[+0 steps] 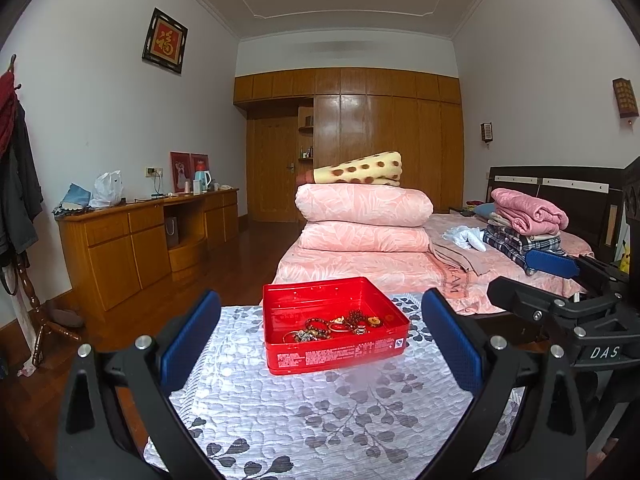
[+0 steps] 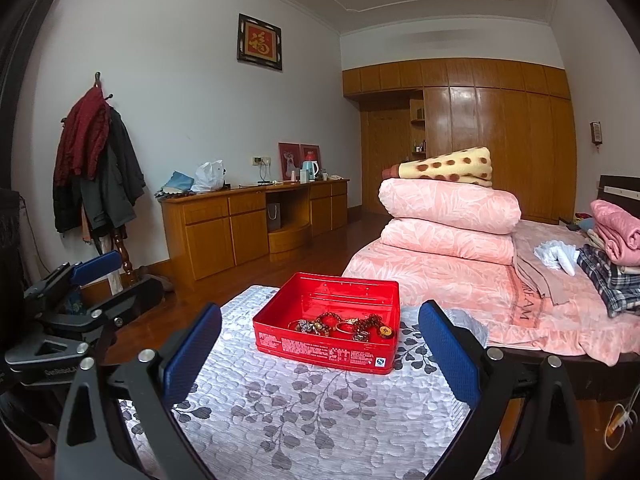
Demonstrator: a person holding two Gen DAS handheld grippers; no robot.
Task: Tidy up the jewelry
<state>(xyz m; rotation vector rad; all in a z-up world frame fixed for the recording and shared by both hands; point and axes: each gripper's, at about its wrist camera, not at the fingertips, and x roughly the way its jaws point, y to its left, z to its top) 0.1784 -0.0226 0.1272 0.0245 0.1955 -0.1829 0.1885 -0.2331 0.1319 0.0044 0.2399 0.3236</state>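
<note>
Judging by the heap, I've sorted little: the jewelry (image 1: 334, 326) lies tangled along the near wall of the red tin (image 1: 280, 300), toward the cloth-covered table's (image 1: 320, 420) far edge. My left gripper (image 1: 320, 340) and right gripper (image 2: 320, 354) both hover wide apart, holding nothing.

Both claws (image 1: 320, 340) (image 2: 320, 344) wide open, empty.

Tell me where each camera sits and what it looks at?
Left wrist: sits on the left tool, looks past its open blue pads at the red tin on the cloth; the right tool shows at the right edge.
Right wrist: sits on the right tool, looks at the tin from further right; the left tool shows at the left edge.
Both share the tin, jewelry, bed.
</note>
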